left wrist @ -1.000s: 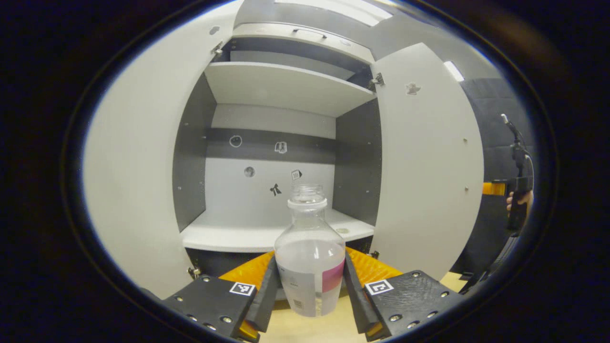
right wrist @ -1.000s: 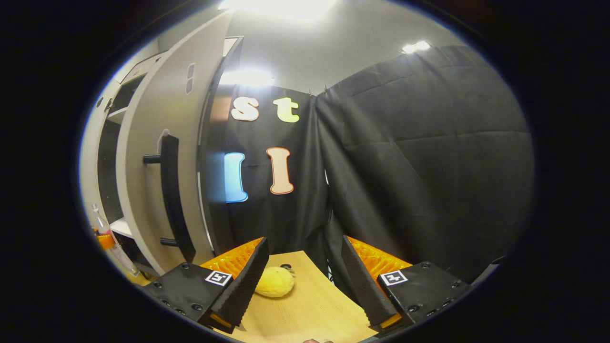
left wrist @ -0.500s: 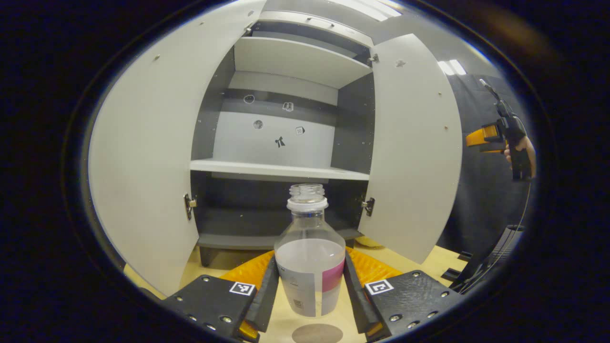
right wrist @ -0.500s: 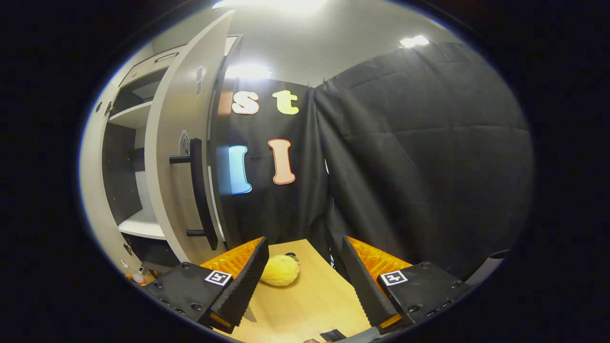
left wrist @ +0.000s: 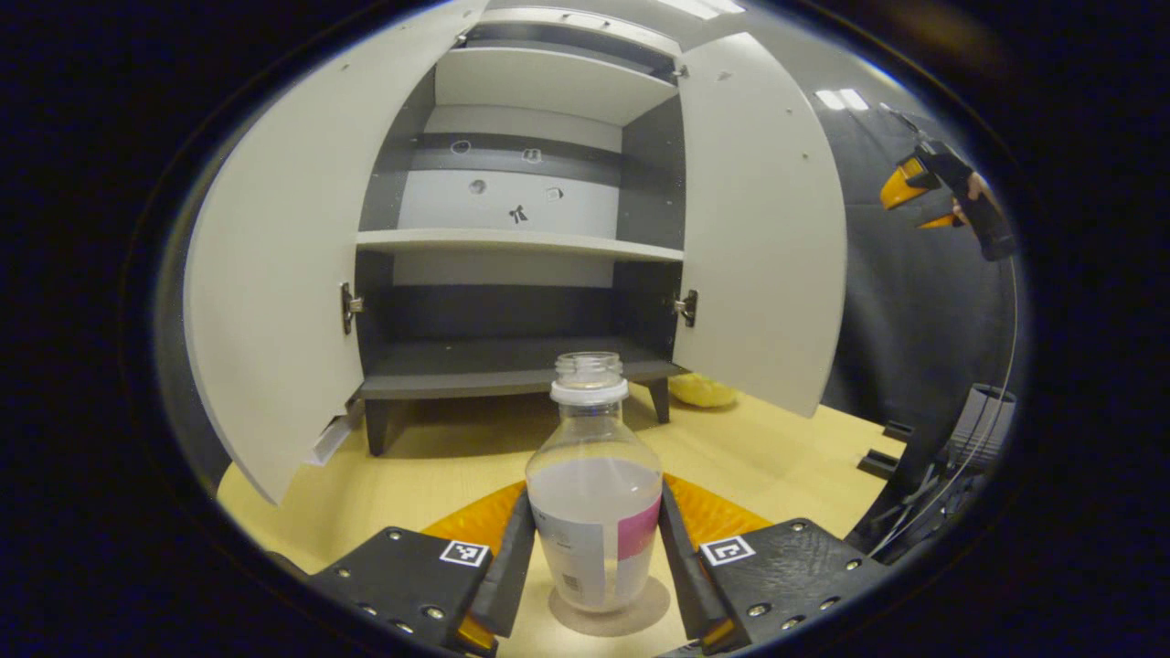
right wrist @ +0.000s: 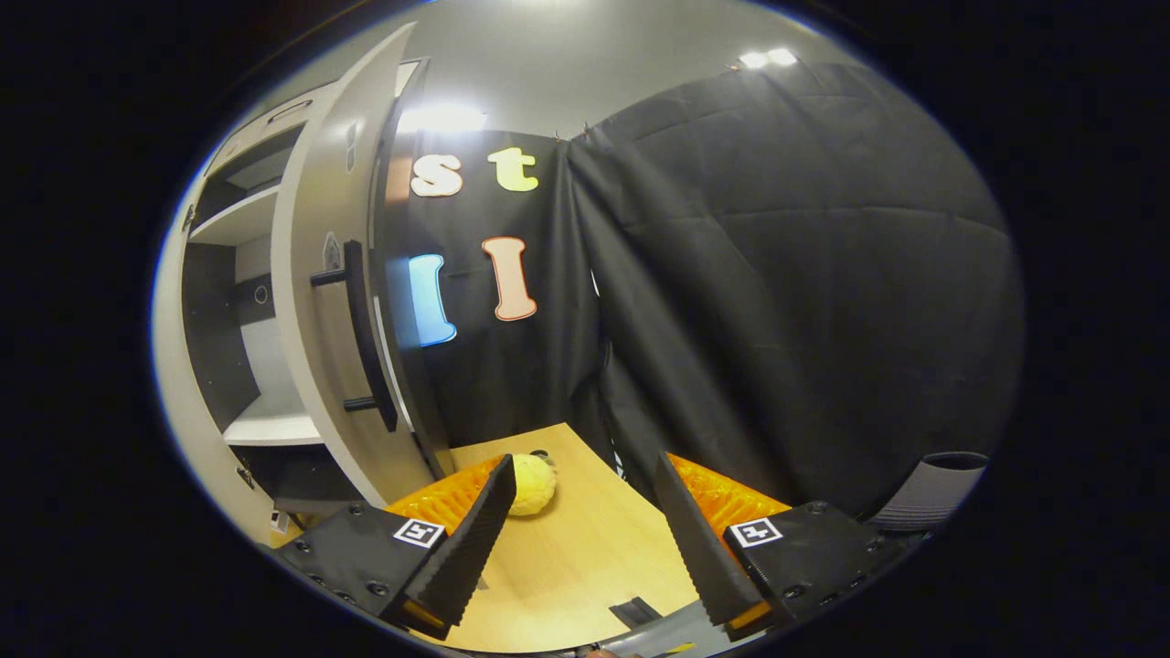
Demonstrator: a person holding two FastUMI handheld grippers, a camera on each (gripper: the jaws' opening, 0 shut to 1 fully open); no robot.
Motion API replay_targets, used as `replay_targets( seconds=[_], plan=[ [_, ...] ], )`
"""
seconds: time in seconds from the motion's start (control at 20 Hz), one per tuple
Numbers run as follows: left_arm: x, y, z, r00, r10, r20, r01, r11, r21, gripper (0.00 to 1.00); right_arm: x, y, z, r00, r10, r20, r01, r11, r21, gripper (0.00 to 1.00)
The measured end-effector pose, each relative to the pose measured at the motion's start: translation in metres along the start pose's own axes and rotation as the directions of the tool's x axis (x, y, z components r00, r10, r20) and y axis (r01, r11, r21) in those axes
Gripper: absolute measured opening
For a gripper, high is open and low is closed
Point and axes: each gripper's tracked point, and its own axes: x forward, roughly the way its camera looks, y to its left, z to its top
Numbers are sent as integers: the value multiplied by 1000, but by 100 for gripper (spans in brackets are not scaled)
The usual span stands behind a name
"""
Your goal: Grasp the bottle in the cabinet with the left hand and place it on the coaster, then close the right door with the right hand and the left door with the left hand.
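So the left tool [left wrist: 594, 557] has the bottle [left wrist: 594, 498] pinched between both fingers, one pressed on each side of the lower body. The bottle is upright, clear, no cap, about half full of clear liquid, with a label that has a pink patch. Its base is right over the round brownish coaster [left wrist: 611, 610] on the wooden bench [left wrist: 439, 475] (whether it's actually touching down or just a hair above, I can't tell from this angle).

Behind it the cabinet [left wrist: 512, 242] stands with the left door [left wrist: 274, 274] and the right door [left wrist: 759, 228] swung wide. A yellow fruit-like thing [left wrist: 702, 391] lies on the bench near the cabinet's right leg.

The right tool [right wrist: 580, 539] is spread wide with nothing between the fingers, hanging over the bench beside the right door, whose dark bar handle [right wrist: 361, 334] faces it. In the left gripper view you can see that tool up high on the right, with a hand [left wrist: 971, 194] holding it.
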Motion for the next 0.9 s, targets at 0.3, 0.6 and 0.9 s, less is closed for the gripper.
replay_targets(
  seconds=[0.3,0.6,0.9],
  plan=[
    [3,-9,-19,1000,2,1,-2,998,60,70,-12,15,-17,999,30,-40,-31,999,-22,96],
    [-11,-9,-33,999,-5,-40,8,997,83,71,-12,25,-15,998,52,-41,-53,999,-6,99],
    [-36,-10,-9,999,-18,-44,20,999,42,95,-11,33,-23,996,76,-38,-75,997,29,98]
  ],
)
